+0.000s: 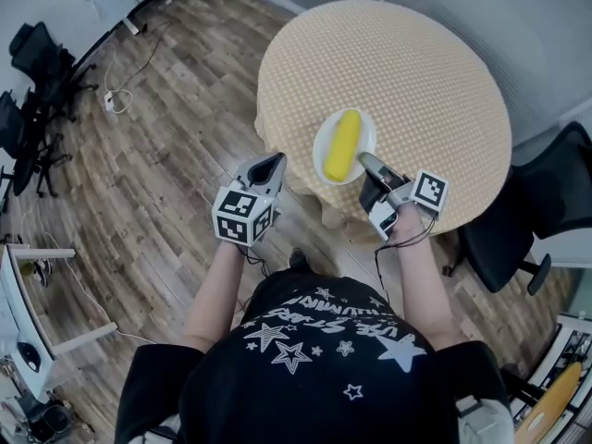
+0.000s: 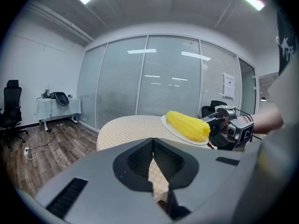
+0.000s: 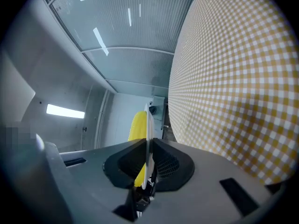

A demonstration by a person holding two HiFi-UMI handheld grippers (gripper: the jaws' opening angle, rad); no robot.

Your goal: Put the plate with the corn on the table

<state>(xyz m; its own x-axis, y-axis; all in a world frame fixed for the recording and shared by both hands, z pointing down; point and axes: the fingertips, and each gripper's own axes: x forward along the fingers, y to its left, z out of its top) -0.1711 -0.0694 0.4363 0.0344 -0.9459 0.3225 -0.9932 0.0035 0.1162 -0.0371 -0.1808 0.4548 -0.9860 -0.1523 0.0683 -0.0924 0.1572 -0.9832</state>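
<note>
A yellow corn cob (image 1: 343, 144) lies on a small white plate (image 1: 368, 133) over the near edge of the round table (image 1: 407, 72) with its checked yellow cloth. My right gripper (image 1: 367, 163) is shut on the plate's near rim. In the right gripper view the plate (image 3: 148, 125) shows edge-on between the jaws, with the corn (image 3: 137, 125) on one side and the cloth (image 3: 224, 78) apart from it. My left gripper (image 1: 275, 162) hangs shut and empty off the table's left front edge. From the left gripper view the corn (image 2: 187, 125) and plate (image 2: 174, 130) sit just above the cloth.
A black office chair (image 1: 546, 202) stands close to the table's right side. More black chairs (image 1: 37, 63) and floor cables (image 1: 116, 100) are far left on the wooden floor. A white desk (image 1: 18, 313) is at the lower left.
</note>
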